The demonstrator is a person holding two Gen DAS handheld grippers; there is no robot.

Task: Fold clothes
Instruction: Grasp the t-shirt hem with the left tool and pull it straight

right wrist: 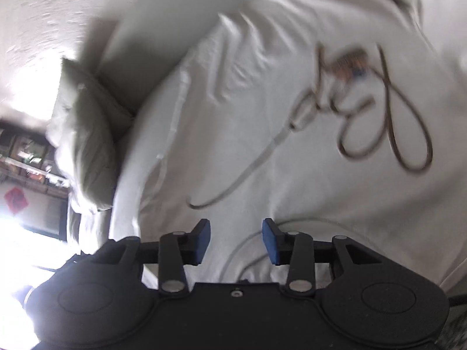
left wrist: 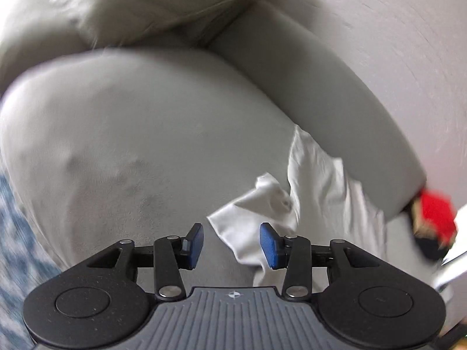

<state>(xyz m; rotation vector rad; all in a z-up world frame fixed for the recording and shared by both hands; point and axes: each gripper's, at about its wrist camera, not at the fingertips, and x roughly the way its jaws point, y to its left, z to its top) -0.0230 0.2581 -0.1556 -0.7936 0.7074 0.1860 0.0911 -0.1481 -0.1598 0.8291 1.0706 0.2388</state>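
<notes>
Fabric of a white shirt (left wrist: 318,192) lies rumpled on the grey sofa seat (left wrist: 146,134), just ahead and to the right of the left gripper (left wrist: 230,245), whose blue pads stand well apart with nothing between them, one corner of the cloth reaching toward the gap. In the right wrist view the right gripper (right wrist: 236,240) hovers over the shirt's printed front (right wrist: 292,116), fingers equally wide and empty. Both sit close to the cloth, which runs from the left gripper toward the sofa back; whether it is partly folded I cannot tell.
</notes>
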